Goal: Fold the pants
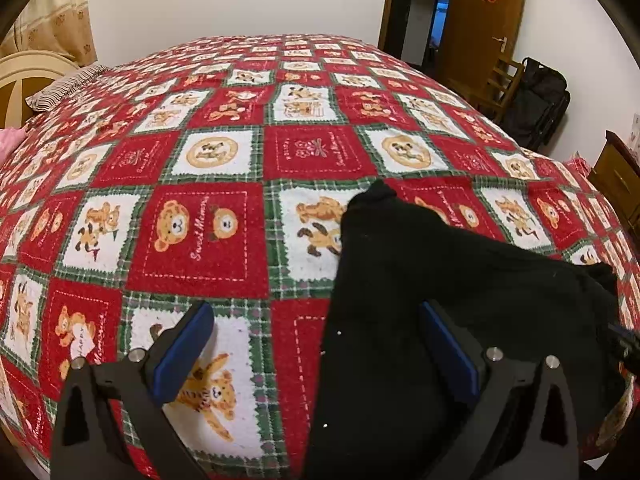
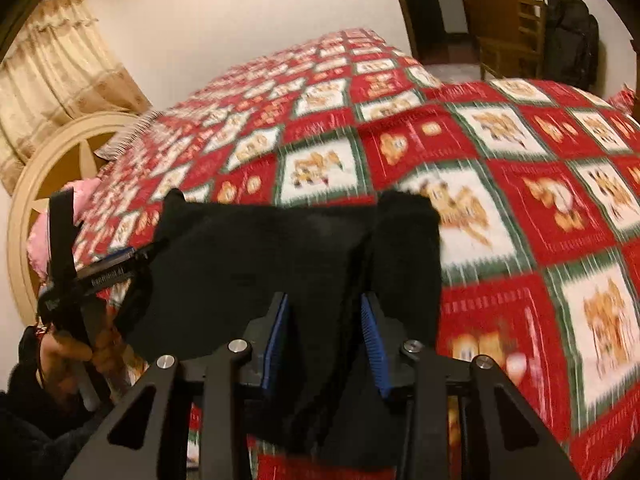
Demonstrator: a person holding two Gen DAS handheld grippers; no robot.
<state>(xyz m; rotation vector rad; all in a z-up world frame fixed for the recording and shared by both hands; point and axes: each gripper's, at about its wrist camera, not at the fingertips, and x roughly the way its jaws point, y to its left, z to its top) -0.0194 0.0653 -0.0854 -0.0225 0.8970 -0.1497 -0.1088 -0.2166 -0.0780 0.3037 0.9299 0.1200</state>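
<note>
The left gripper (image 1: 316,344) gapes wide over the black pants (image 1: 460,280) on the bear-print bedspread (image 1: 200,240). Whether the right gripper (image 2: 325,316) pinches the cloth between its pads, I cannot tell.

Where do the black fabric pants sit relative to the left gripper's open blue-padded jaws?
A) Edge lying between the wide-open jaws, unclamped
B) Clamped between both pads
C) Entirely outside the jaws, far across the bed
A: in the left wrist view the left gripper stands wide open, and the black fabric pants spread under its right pad, unclamped.
</note>
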